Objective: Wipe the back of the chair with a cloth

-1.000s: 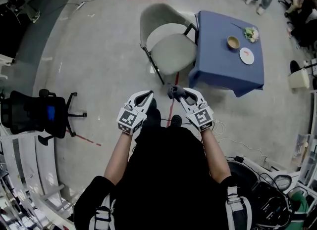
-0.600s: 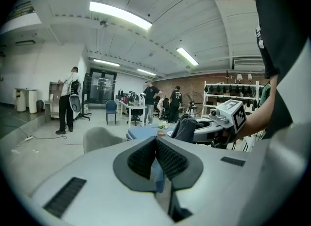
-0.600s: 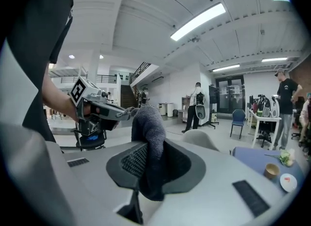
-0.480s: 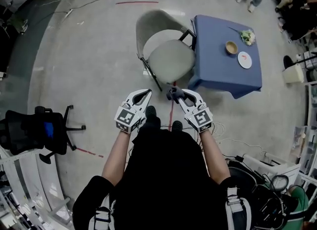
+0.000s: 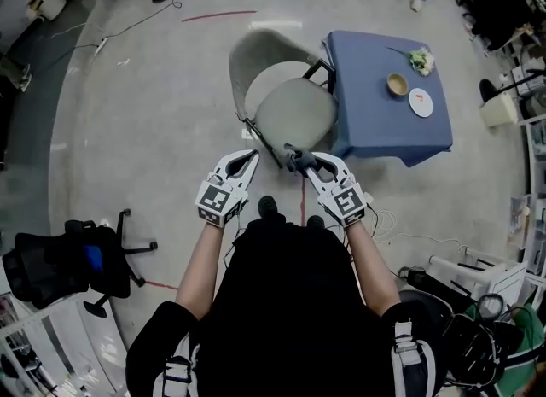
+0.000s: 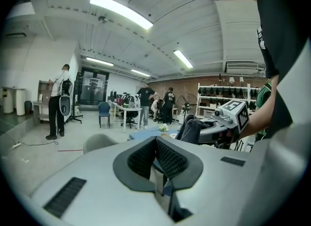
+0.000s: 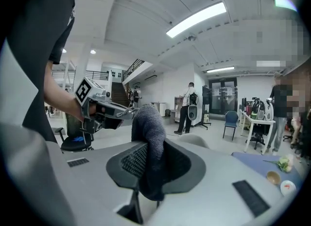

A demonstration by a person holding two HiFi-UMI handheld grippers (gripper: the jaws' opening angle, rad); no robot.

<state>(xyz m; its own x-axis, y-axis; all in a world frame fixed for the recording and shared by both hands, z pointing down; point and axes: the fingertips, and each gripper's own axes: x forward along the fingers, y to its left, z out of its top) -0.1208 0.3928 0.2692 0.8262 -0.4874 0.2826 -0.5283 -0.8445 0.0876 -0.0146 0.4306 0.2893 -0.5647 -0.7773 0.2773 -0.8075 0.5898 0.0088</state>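
Note:
A grey chair (image 5: 294, 112) with a curved back (image 5: 254, 52) stands on the concrete floor just ahead of both grippers. My right gripper (image 5: 298, 160) is shut on a dark grey cloth (image 5: 300, 160), held near the seat's front edge. In the right gripper view the cloth (image 7: 149, 137) sticks up from between the jaws, with the chair back (image 7: 195, 141) beyond. My left gripper (image 5: 249, 159) hangs beside it, jaws together and empty. In the left gripper view its pads (image 6: 156, 156) meet, and the chair back (image 6: 99, 143) shows low at the left.
A blue-clothed table (image 5: 375, 122) touches the chair's right side, with a bowl (image 5: 397, 84), a plate (image 5: 421, 102) and flowers (image 5: 420, 61) on it. A black office chair (image 5: 64, 265) stands at the lower left. Cables and equipment (image 5: 461, 284) lie at the right. People stand far off.
The person has stepped forward. The chair and table now lie closer to the grippers. Both grippers keep their pose, and the cloth stays in the right one.

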